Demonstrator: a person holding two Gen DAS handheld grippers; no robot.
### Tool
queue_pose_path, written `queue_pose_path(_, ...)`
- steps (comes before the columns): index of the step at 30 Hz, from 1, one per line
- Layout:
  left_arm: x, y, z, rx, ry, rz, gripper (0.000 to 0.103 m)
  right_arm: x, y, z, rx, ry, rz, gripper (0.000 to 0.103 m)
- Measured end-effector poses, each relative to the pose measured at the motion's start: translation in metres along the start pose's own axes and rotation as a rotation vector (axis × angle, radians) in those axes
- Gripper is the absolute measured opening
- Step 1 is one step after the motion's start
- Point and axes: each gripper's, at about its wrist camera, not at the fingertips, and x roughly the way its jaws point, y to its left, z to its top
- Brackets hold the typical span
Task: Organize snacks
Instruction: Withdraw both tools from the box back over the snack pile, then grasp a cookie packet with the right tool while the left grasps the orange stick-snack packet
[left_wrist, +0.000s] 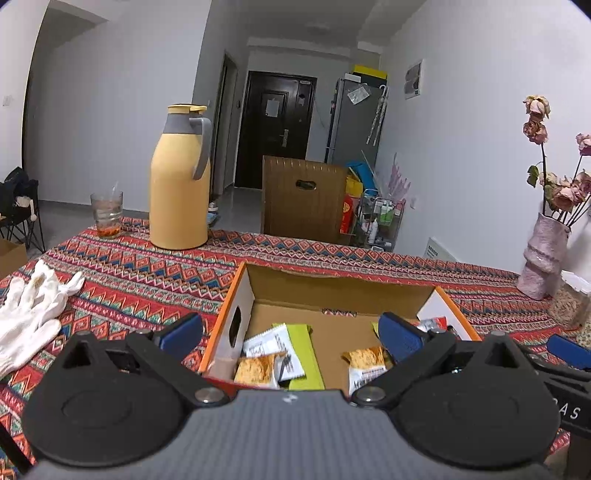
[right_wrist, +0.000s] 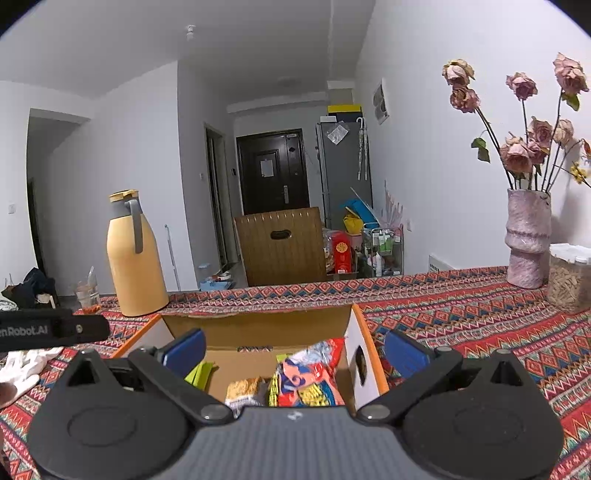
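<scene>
An open cardboard box (left_wrist: 266, 291) with orange edges sits on the table (left_wrist: 147, 273), which wears a red patterned cloth, and the snacks lie inside it. The left tool (left_wrist: 291, 330) hangs over the near end of the box with its blue fingers wide apart and nothing between them; the right tool (right_wrist: 293, 349) does likewise, fingers spread and holding nothing. Through the left view four packets show: two cracker packets (left_wrist: 256, 369), a white sachet (left_wrist: 275, 341) and a green bar (left_wrist: 304, 354). The right view adds one bright red bag (right_wrist: 314, 373) leaning on the box's right wall. Around the box stand one yellow thermos jug (left_wrist: 180, 184), one glass (left_wrist: 106, 213), white gloves (left_wrist: 33, 310), one pink vase (right_wrist: 528, 240) of dried roses and a clear jar (right_wrist: 569, 280). A wooden chair back (left_wrist: 303, 195) rises behind the table's far edge.
</scene>
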Motion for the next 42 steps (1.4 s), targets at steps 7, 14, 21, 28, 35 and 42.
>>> queue_pose_path(7, -0.026, 0.006, -0.015, 0.013, 0.001, 0.007, 0.103, -0.024, -0.008, -0.017, 0.014, 0.031, -0.013, 0.103)
queue_pose_path(14, -0.042, 0.015, -0.033, 0.022, 0.028, 0.008, 0.103, -0.044, -0.018, -0.038, 0.029, 0.07, -0.032, 0.103)
queue_pose_path(21, -0.048, 0.029, -0.059, 0.011, 0.087, 0.016, 0.103, -0.06, -0.028, -0.063, 0.05, 0.108, -0.04, 0.103)
queue_pose_path(28, -0.051, 0.04, -0.078, 0.009, 0.122, 0.03, 0.103, -0.07, -0.04, -0.084, 0.066, 0.155, -0.059, 0.103)
queue_pose_path(35, -0.053, 0.039, -0.083, 0.008, 0.133, 0.027, 0.103, -0.069, -0.046, -0.088, 0.083, 0.168, -0.094, 0.103)
queue_pose_path(42, -0.051, 0.036, -0.085, 0.019, 0.147, 0.022, 0.103, -0.071, -0.058, -0.089, 0.093, 0.179, -0.101, 0.099)
